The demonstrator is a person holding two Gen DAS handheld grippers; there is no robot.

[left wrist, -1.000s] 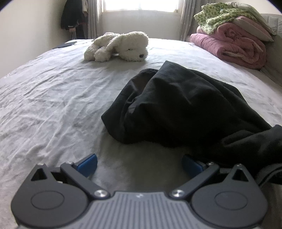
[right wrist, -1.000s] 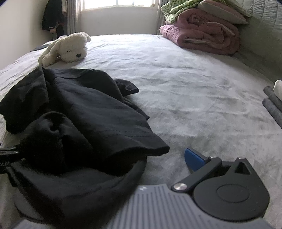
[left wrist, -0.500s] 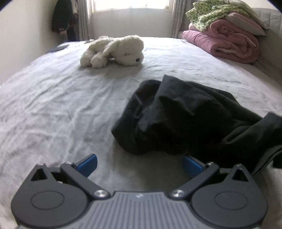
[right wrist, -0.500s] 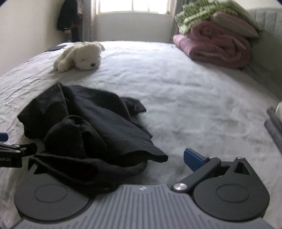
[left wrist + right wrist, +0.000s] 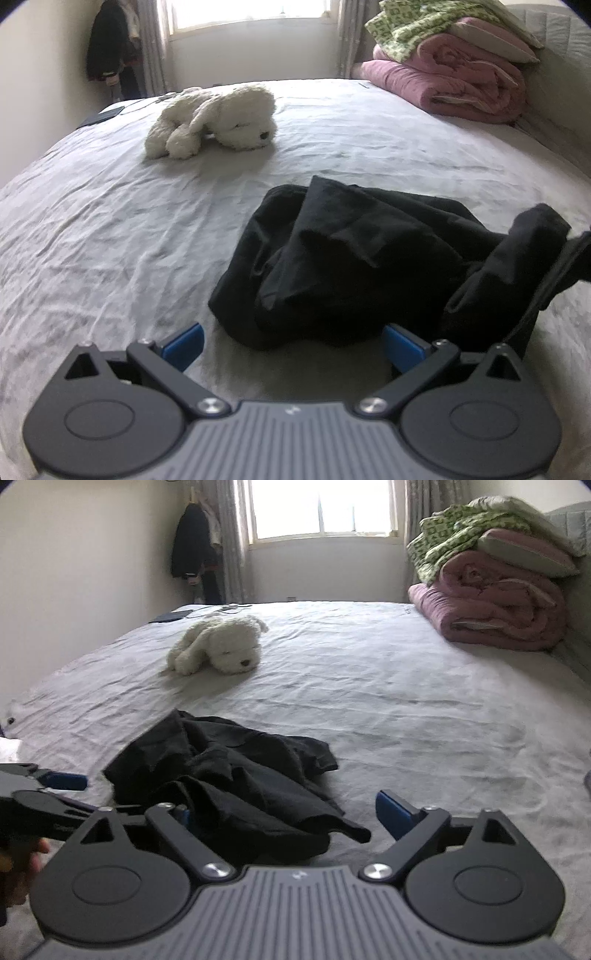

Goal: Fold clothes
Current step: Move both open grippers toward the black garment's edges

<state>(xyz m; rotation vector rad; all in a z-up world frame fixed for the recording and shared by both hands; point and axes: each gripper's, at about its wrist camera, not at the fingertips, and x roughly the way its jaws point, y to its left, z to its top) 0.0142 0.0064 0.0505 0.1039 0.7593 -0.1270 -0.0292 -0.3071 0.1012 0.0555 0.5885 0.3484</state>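
Observation:
A crumpled black garment (image 5: 354, 266) lies on the pale grey bed sheet (image 5: 110, 236). My left gripper (image 5: 293, 343) is open just in front of the garment's near edge, its blue pads (image 5: 184, 341) bare. On the right, a fold of the cloth hangs over the right gripper (image 5: 578, 247). In the right wrist view the garment (image 5: 236, 775) lies between the jaws of my right gripper (image 5: 286, 814) and covers most of its left finger. Those jaws are closing, and the right pad (image 5: 391, 812) stands clear of the cloth. The left gripper (image 5: 55, 781) shows at the left edge.
A white plush dog (image 5: 218, 122) lies farther up the bed. Folded pink and green quilts (image 5: 454, 70) are stacked at the back right by a grey headboard (image 5: 576, 620). A dark coat (image 5: 192, 546) hangs in the corner. A person's hand (image 5: 26, 864) shows at lower left.
Both grippers have risen. The cloth that covered the left side of my right gripper has slid off it, and that gripper's jaws stand a little narrower. The garment is bunched up higher on its right side.

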